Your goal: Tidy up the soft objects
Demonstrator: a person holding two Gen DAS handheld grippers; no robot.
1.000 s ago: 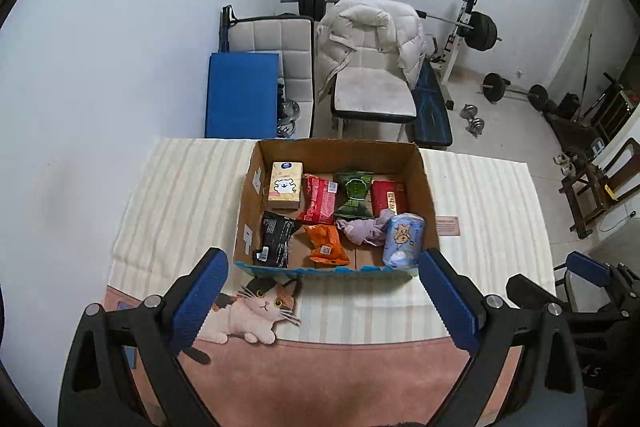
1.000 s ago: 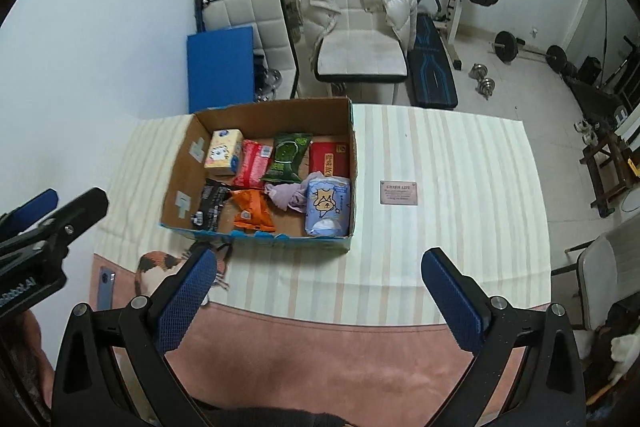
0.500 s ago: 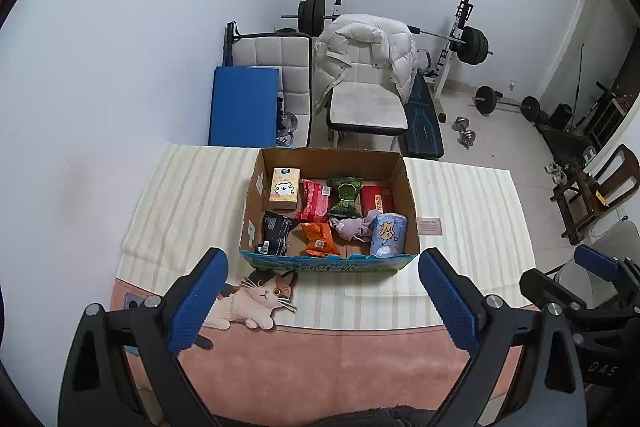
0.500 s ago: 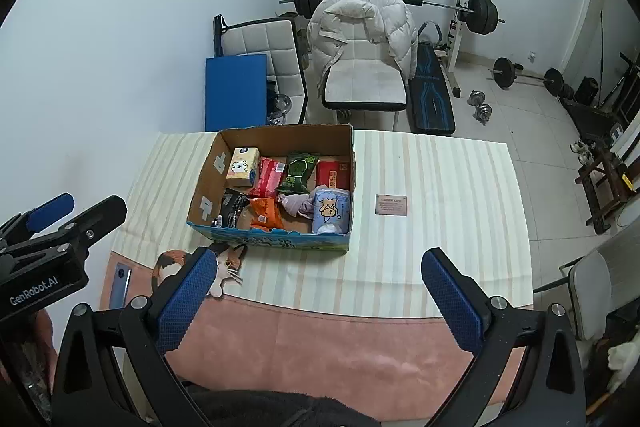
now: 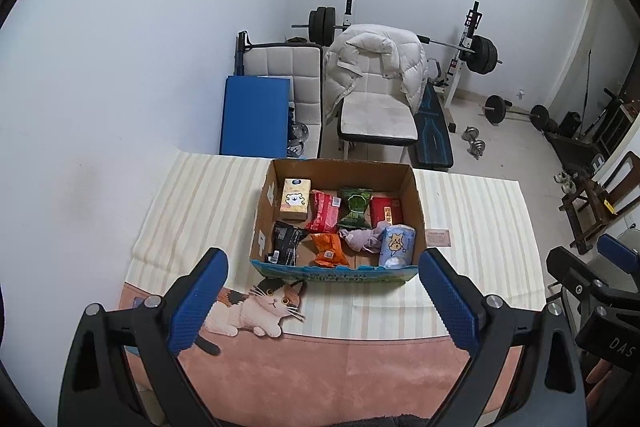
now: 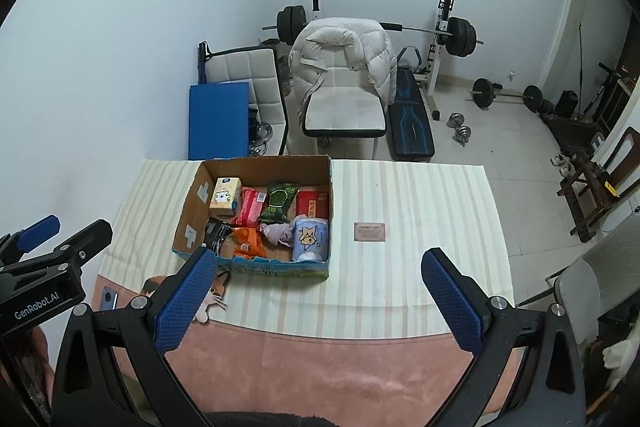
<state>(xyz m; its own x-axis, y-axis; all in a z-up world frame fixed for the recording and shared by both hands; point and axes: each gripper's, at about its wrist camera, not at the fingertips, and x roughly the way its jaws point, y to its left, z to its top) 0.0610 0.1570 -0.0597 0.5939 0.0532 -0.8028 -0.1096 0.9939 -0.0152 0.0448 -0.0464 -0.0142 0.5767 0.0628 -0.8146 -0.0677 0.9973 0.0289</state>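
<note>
A: Soft objects all sit inside the cardboard box (image 5: pixel 416 203). Left gripper (image 5: pixel 322 301): blue pads spread wide, nothing between them, held high and well short of the box's near wall. Right gripper (image 6: pixel 318 301): same, wide and empty, a little right of the box.

B: Contents, taken from the box's near wall?

A: Along it: black pouch (image 5: pixel 286 241), orange packet (image 5: pixel 329 249), crumpled lilac cloth (image 5: pixel 364 239), blue tissue roll (image 5: pixel 397 245) in the near right corner. Along the far wall: yellow tissue pack (image 5: pixel 296 199), red packet (image 5: pixel 325 211), green packet (image 5: pixel 356 213), red box (image 5: pixel 386 211).

B: Why so far off?

A: Likely either a survey stance before any pick, or a finished sort; both are guesses. Small card (image 6: pixel 369 231) lies on the striped cloth (image 6: pixel 420 219) right of the box, apart from it. Cat print (image 5: pixel 260 305) shows just in front of the box.
</note>
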